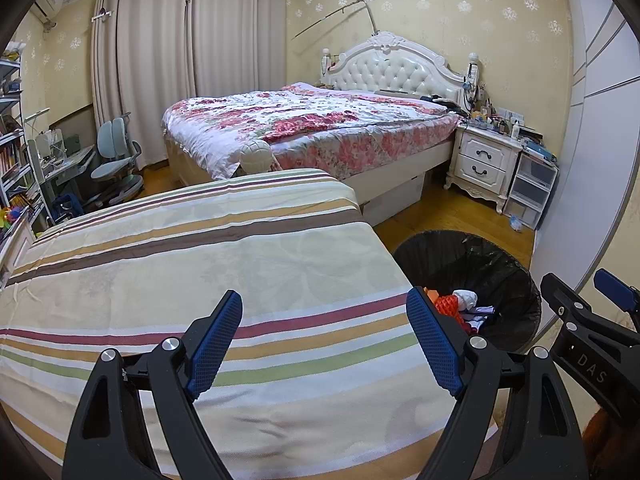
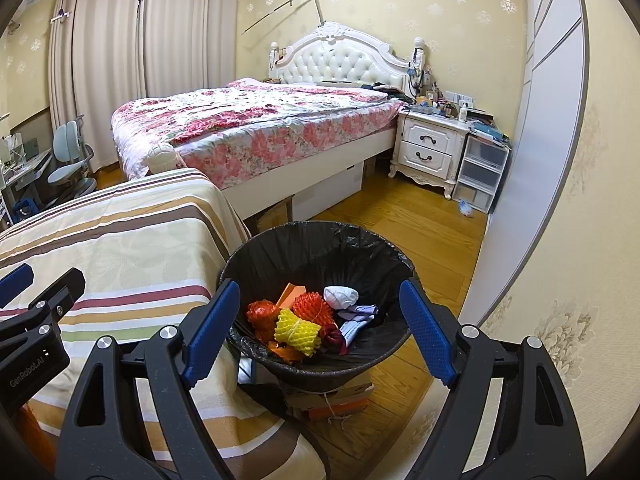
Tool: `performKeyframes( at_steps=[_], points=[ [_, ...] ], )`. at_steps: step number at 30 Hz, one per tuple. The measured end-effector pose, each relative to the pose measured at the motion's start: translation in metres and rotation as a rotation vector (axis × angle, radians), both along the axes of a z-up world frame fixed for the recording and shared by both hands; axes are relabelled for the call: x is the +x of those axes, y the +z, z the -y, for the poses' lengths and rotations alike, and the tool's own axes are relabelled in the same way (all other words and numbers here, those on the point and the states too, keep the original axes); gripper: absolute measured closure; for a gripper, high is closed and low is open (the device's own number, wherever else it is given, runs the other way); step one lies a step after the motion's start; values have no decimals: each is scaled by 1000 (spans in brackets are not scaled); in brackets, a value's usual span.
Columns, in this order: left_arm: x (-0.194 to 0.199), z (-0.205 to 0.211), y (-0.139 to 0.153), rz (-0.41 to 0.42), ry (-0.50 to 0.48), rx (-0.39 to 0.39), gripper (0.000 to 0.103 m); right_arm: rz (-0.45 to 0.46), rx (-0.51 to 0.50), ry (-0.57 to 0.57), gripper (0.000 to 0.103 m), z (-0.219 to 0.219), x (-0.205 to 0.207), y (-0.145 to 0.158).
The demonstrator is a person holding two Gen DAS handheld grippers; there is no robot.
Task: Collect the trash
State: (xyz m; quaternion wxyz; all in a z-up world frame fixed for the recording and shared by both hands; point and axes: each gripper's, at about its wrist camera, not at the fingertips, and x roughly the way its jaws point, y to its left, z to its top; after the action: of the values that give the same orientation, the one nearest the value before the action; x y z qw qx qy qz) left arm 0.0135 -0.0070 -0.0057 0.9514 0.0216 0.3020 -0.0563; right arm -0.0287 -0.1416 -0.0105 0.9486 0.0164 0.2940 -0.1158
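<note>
Both sets of jaws are spread wide with nothing between the pads. The left gripper [image 1: 324,344] hangs over the striped cover [image 1: 200,264], which looks bare, so no trash there that I can spot. The right gripper [image 2: 320,332] has the bin [image 2: 320,240] straight ahead and below its jaws, black liner and all. Inside sit the foam fruit nets [image 2: 298,330], orange and yellow, plus a white wad [image 2: 340,296] and some paper scraps.

Stuff that could go sideways imo: the bin looks perched on a stack of flat boxes [image 2: 332,396] tied with string, right against the edge of the striped cover. Nudge the rim with a finger while reaching and it could tip and dump everything. There's also a small crumpled bit [image 2: 466,208] on the floor, far beyond the right jaws near the plastic drawers [image 2: 480,176]. Easy to miss, I can't tell what it is.
</note>
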Motion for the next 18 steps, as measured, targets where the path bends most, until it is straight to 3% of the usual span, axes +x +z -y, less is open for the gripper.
performKeyframes(
  at_steps=[18],
  points=[
    [-1, 0, 0, 1, 1, 0, 21, -1, 0, 0, 23, 1, 0, 0]
  ],
)
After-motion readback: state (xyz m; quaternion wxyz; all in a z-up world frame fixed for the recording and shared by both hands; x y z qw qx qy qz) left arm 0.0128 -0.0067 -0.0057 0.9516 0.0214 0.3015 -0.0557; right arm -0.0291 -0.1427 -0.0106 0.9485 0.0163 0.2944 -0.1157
